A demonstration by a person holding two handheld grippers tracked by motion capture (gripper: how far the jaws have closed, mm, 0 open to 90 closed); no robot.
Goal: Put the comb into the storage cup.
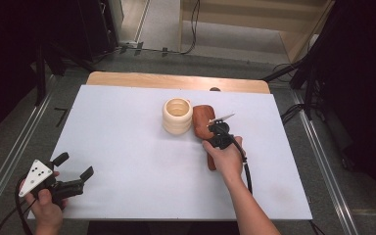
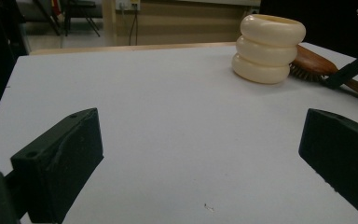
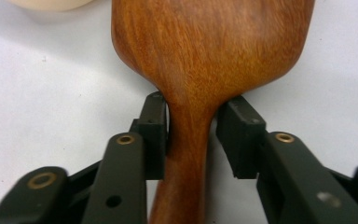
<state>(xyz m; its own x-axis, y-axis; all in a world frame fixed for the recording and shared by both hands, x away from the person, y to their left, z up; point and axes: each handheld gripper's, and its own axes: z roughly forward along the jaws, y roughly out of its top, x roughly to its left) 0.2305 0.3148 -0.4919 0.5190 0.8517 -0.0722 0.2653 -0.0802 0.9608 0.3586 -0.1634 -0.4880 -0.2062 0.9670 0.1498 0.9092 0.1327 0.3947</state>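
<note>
Wooden hairbrush [image 3: 205, 51] lay bristles-down on the desk [image 1: 127, 142], touching the cream ringed cup [image 1: 177, 116]. The right tool [image 3: 192, 135] straddled its neck, jaws nearly closed; centre the grip before squeezing. The left tool [image 2: 200, 149] rested spread, empty.

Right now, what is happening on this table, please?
A person works at a white table with two hand-held grippers. The right gripper has its jaws around the neck of a brown wooden hairbrush, lying bristles down beside a cream ribbed ring-shaped holder. One jaw touches the handle; the other shows a small gap, so the grasp seems unfinished. The left gripper waits open at the near left corner.
</note>
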